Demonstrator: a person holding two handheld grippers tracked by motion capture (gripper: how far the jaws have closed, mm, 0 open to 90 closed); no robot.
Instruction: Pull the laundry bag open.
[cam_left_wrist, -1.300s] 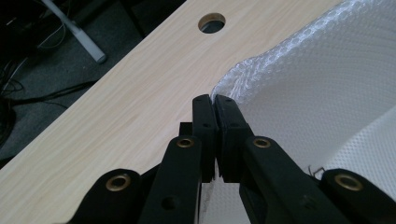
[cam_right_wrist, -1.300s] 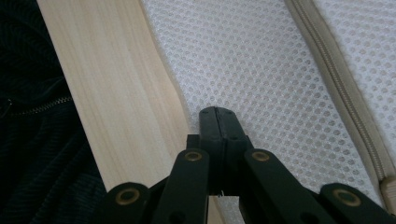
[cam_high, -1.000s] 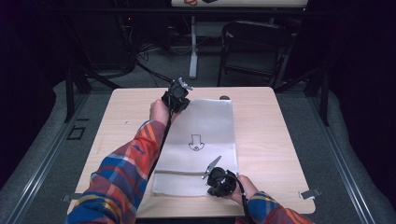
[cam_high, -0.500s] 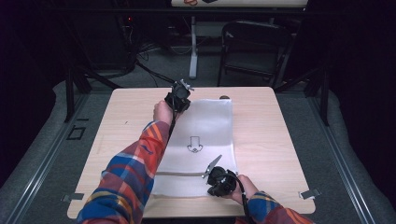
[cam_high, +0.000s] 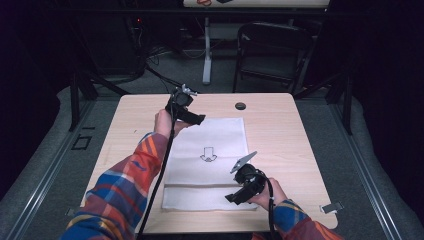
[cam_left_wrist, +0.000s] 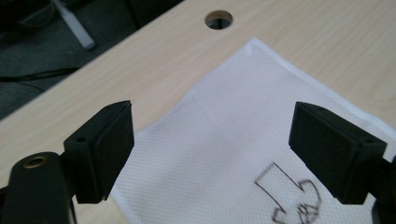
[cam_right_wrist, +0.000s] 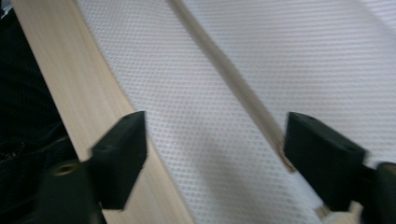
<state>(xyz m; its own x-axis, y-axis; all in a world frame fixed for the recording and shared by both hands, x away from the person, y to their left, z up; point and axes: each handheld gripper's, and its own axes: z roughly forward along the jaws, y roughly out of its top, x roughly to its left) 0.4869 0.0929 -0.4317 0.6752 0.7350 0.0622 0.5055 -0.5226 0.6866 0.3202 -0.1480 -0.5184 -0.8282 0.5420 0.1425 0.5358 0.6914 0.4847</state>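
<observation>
Both jaws just opened wide, off cloth (cam_high: 207, 160).

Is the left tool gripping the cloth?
No. The left tool is open, its pads wide apart above the white cloth.

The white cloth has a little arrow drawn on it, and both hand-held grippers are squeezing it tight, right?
Not quite. The white cloth does carry the arrow, but the left hand-held gripper and right hand-held gripper are both open. Each gripper view shows its jaws spread apart above the cloth.
</observation>
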